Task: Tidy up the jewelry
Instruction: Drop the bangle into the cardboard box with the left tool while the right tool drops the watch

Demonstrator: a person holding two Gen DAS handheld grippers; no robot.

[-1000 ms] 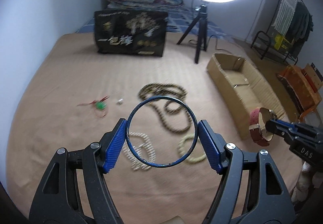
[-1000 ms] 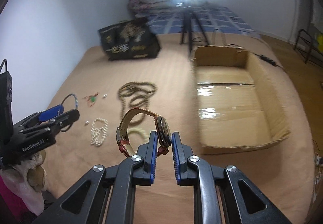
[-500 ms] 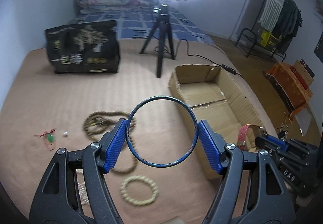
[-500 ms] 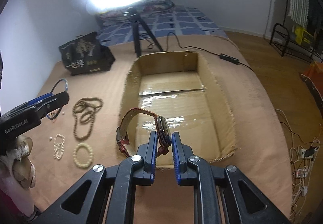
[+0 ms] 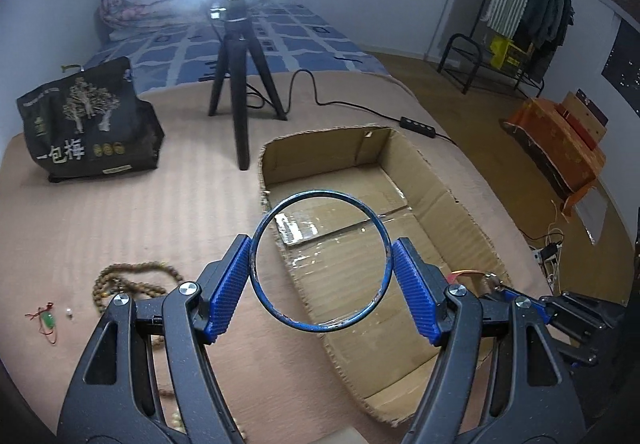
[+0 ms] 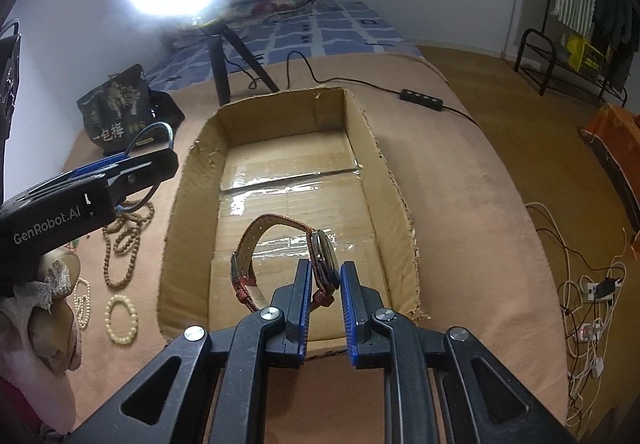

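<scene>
My left gripper (image 5: pixel 320 264) is shut on a thin blue bangle (image 5: pixel 276 314), held above the near left wall of the open cardboard box (image 5: pixel 472 224). My right gripper (image 6: pixel 325 276) is shut on a wristwatch (image 6: pixel 320 256) with a red-brown strap, held over the near end of the box (image 6: pixel 392 180). The left gripper also shows at the left of the right wrist view (image 6: pixel 120 172). A brown bead necklace (image 6: pixel 124 240), a cream bead bracelet (image 6: pixel 121 319) and a pearl strand (image 6: pixel 82 304) lie on the tan bed cover left of the box.
A black printed bag (image 5: pixel 88 124) and a ring-light tripod (image 5: pixel 240 84) stand behind the box. A green pendant on red cord (image 5: pixel 48 322) lies far left. A power strip (image 6: pixel 422 98) and cable run behind the box. Floor with cables lies to the right.
Both grippers have swung right from over the loose jewelry to over the cardboard box, still holding the bangle and the watch. The box now sits directly under them.
</scene>
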